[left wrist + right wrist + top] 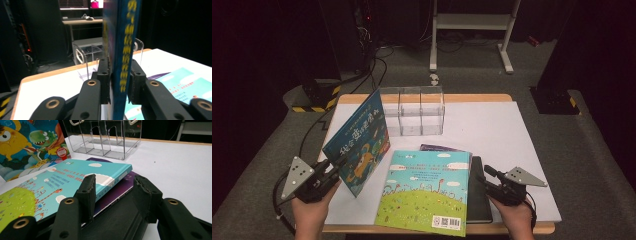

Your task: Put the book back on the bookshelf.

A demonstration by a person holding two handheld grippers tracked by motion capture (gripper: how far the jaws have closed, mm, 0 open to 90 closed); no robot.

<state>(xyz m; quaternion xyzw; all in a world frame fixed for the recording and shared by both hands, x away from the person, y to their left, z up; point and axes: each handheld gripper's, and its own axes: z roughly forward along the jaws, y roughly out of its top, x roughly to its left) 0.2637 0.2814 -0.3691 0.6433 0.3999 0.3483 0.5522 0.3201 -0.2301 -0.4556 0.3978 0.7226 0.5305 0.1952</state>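
Behind the stacked books [427,192], clear divider rack [413,111], left gripper [328,172] jaws clamping dinosaur book [358,142] (tilted), right gripper [490,181] jaws apart.

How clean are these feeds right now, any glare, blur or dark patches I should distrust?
High view: the white table is evenly lit, the surroundings nearly black, and the clear organizer is faint. Left gripper view: the blue book between the jaws is soft at close range. Right gripper view: the jaws are blurred, the cloud-cover book is fairly sharp.

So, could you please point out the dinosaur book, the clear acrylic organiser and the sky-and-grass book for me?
dinosaur book [357,147], high view, middle of its tilted cover.
clear acrylic organiser [412,112], high view, its front wall.
sky-and-grass book [427,192], high view, centre of its cover.
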